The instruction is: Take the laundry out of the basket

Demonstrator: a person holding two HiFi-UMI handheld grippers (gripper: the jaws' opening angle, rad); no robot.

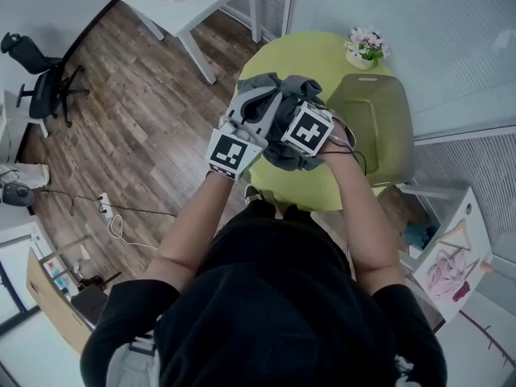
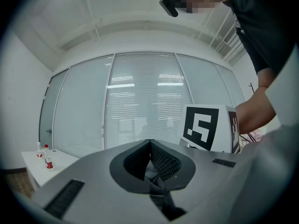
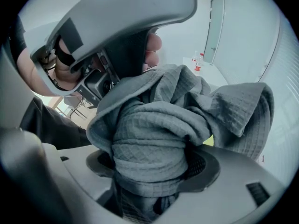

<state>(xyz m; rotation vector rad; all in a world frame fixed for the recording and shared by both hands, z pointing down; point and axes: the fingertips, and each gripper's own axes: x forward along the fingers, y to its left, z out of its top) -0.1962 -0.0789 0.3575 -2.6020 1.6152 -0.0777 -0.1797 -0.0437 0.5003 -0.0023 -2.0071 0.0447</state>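
A grey waffle-weave cloth (image 1: 284,93) is bunched between both grippers above the round yellow-green table (image 1: 310,55). In the left gripper view, my left gripper (image 2: 152,166) points level and is shut on a thin fold of the cloth (image 2: 150,171), with the right gripper's marker cube just beyond it. My right gripper (image 3: 150,169) points steeply down and is shut on a thick roll of the cloth (image 3: 154,134), which fills the gap between its jaws. The olive-green basket (image 1: 379,83) stands on the table to the right of the grippers. I cannot see into it.
A small pot of flowers (image 1: 364,48) sits at the table's far edge. A white table (image 1: 193,2) with bottles stands at the back left, and an office chair (image 1: 40,79) at far left. Cables lie on the wood floor (image 1: 105,208). Glass walls with blinds close off the right side.
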